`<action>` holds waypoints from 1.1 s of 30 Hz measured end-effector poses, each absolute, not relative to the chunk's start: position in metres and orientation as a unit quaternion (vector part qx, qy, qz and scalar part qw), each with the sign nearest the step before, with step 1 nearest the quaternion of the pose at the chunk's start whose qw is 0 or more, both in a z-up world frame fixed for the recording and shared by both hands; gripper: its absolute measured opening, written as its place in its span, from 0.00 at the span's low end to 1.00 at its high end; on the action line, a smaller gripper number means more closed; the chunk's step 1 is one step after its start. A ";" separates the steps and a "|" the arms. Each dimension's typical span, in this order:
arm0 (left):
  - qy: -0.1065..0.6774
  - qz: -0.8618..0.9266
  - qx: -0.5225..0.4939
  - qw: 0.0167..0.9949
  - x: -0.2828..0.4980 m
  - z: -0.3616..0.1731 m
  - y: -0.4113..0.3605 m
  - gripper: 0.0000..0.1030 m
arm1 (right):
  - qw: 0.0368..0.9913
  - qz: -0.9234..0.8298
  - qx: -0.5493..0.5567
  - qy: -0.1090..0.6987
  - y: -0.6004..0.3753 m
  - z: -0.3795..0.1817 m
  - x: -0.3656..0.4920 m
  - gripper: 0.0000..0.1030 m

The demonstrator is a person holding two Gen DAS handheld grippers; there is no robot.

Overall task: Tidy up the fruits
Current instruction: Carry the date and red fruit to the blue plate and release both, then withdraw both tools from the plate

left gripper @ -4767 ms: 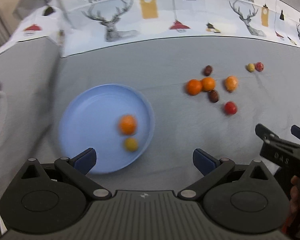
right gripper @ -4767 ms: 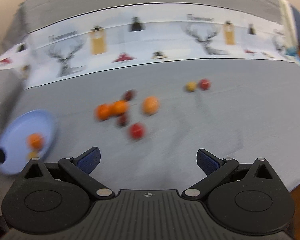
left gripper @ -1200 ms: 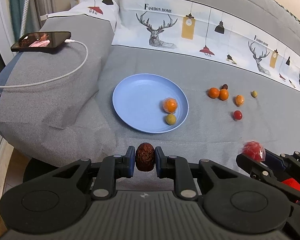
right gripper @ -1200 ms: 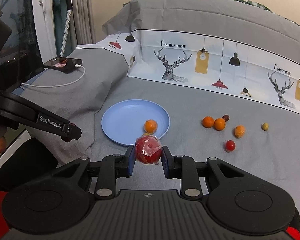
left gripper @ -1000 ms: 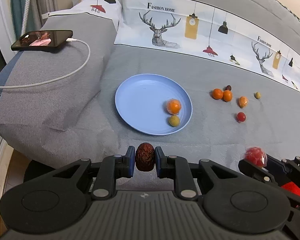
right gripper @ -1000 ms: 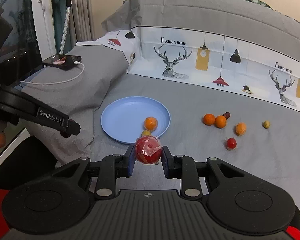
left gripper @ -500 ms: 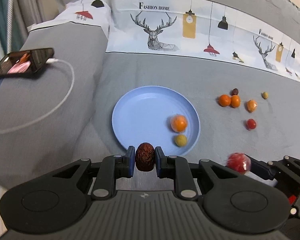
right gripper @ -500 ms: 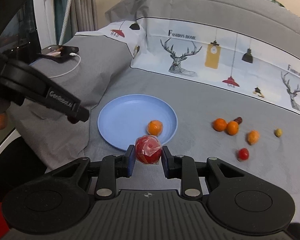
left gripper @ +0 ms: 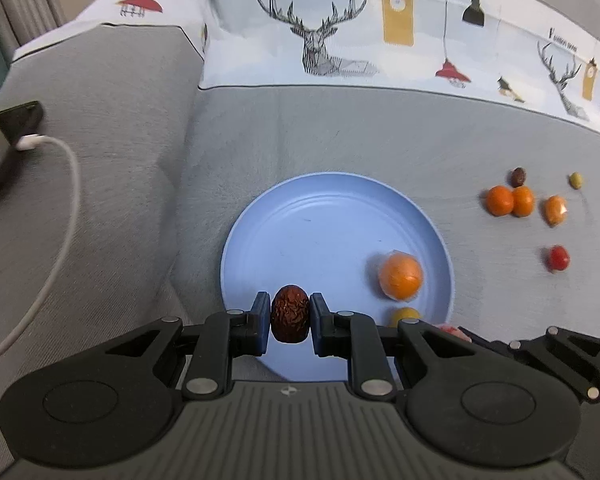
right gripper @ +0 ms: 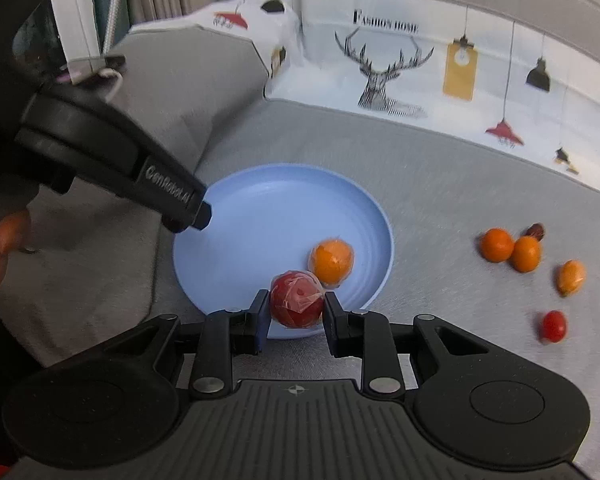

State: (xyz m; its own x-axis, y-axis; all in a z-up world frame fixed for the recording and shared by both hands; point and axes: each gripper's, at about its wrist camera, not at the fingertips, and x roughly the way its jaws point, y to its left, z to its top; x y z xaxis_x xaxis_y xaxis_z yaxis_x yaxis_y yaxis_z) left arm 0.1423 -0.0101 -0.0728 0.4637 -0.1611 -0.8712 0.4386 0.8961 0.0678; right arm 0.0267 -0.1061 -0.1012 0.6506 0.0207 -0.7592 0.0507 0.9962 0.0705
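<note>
My left gripper (left gripper: 290, 316) is shut on a wrinkled dark red date (left gripper: 290, 313) over the near edge of the blue plate (left gripper: 320, 232). The plate holds a wrapped orange (left gripper: 401, 276) and a small yellow fruit (left gripper: 406, 315). My right gripper (right gripper: 296, 306) is shut on a wrapped red fruit (right gripper: 297, 299) over the plate's (right gripper: 268, 216) near rim, beside the wrapped orange (right gripper: 332, 261). The left gripper's finger (right gripper: 172, 200) shows over the plate's left edge in the right wrist view.
Loose fruits lie on the grey sheet to the right: two oranges (left gripper: 510, 201), a dark date (left gripper: 518, 176), a wrapped orange (left gripper: 555, 210), a small yellow fruit (left gripper: 576, 180), a red fruit (left gripper: 557, 258). A phone (left gripper: 4, 136) with white cable (left gripper: 56, 232) lies at left.
Both grippers have moved forward and down toward the plate, each still holding its fruit. The plate now lies right under the fingertips.
</note>
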 end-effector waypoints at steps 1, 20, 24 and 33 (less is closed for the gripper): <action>0.487 -0.177 0.147 0.842 0.146 -0.077 -0.012 0.22 | 0.906 -0.007 0.045 0.421 -0.107 -0.105 0.030 0.28; 0.441 -0.168 0.185 0.862 0.122 -0.056 -0.005 1.00 | 0.899 -0.005 0.044 0.435 -0.116 -0.087 0.021 0.92; 0.461 -0.147 0.187 0.855 0.088 -0.049 0.016 1.00 | 0.893 0.001 0.051 0.448 -0.108 -0.071 -0.019 0.93; 0.487 -0.126 0.192 0.842 0.023 -0.045 0.044 1.00 | 0.909 -0.017 0.030 0.416 -0.084 -0.039 -0.074 0.96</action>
